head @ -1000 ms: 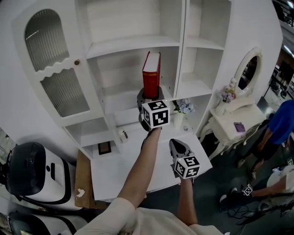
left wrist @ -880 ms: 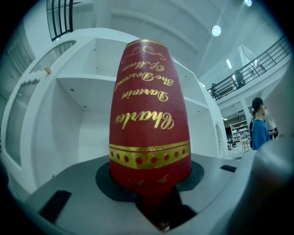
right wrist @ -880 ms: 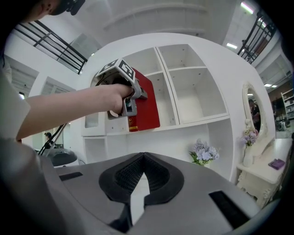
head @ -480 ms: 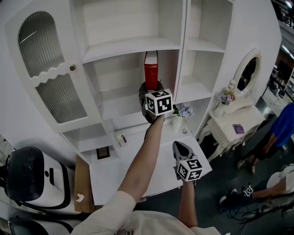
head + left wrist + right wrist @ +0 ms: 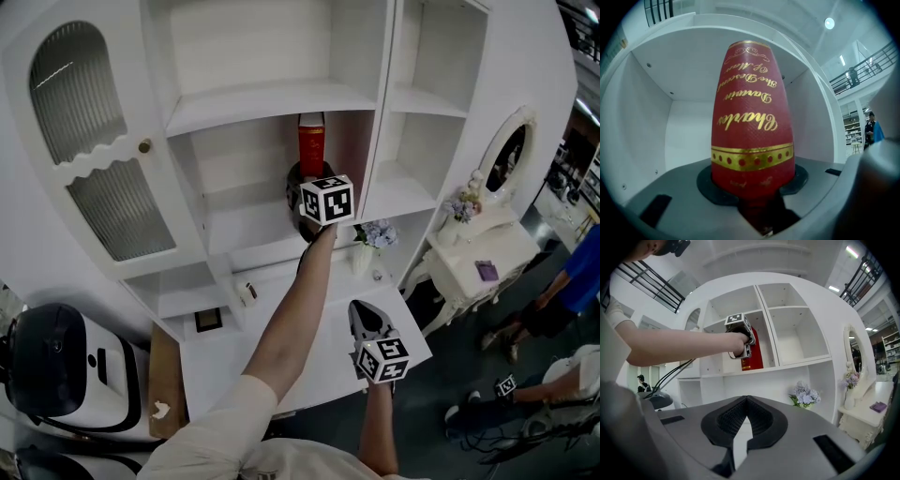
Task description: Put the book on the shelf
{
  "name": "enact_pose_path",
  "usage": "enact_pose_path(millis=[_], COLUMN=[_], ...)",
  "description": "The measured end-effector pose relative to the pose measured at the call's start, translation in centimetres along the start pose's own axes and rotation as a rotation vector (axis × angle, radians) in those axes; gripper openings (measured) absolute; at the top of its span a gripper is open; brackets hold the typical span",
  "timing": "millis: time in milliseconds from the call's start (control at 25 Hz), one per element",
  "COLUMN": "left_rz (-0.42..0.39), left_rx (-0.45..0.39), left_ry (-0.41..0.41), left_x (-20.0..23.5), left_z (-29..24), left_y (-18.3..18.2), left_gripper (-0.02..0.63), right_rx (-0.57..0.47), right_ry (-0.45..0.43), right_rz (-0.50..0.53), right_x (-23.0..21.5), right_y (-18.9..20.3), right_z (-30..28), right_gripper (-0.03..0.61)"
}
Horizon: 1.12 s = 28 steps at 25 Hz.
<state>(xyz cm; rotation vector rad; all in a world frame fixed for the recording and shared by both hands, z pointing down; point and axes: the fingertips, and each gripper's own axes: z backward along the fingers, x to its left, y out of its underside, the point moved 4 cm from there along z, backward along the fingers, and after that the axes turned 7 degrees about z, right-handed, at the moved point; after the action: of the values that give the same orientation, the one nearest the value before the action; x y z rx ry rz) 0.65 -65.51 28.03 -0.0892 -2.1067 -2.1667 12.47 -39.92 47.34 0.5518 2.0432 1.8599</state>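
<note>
My left hand-held gripper (image 5: 752, 190) clamps the red book (image 5: 752, 117) upright inside a shelf (image 5: 267, 94) compartment, though I can't quite tell whether it touches down. Setting it down and letting go are left. My right hand-held gripper (image 5: 746, 404) is closed and empty.

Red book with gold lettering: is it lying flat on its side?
No, the red book with gold lettering stands upright inside the white shelf compartment, clamped at its foot by the left gripper.
</note>
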Motion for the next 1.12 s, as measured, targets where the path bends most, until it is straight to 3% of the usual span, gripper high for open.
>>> enact_pose_path(millis=[200,520,600,720,800,1120], left_rz=[-0.002,0.005,0.035,0.061,0.052,0.02], left_rx=[-0.002,0.0,0.008,0.018,0.025,0.057], left_ry=[-0.014,-0.001,0.044,0.141,0.199,0.358], left_x=[0.4,0.2,-0.1,-0.8,-1.6,-2.7], left_z=[-2.9,-5.6,-6.1,-6.5,-6.7,-7.0], left_y=[0.0,0.0,0.2,0.4,0.5,0.6], left_gripper=[0.189,0.189,0.202,0.314,0.35,0.374], right_rx=[0.032,0.042,0.047,0.052,0.053,0.059], right_ry=[0.019,0.13,0.146,0.158,0.163,0.175], right_rz=[0.005,-0.027,-0.03,-0.032,-0.03,-0.028], right_x=[0.0,-2.9,-3.2,-3.3,-3.3,-3.1], right_y=[1.1,2.2,2.4,2.6,2.6,2.8], right_z=[0.7,3.2,3.6,4.0,4.1,4.9], right_gripper=[0.026,0.026,0.026,0.026,0.026,0.026])
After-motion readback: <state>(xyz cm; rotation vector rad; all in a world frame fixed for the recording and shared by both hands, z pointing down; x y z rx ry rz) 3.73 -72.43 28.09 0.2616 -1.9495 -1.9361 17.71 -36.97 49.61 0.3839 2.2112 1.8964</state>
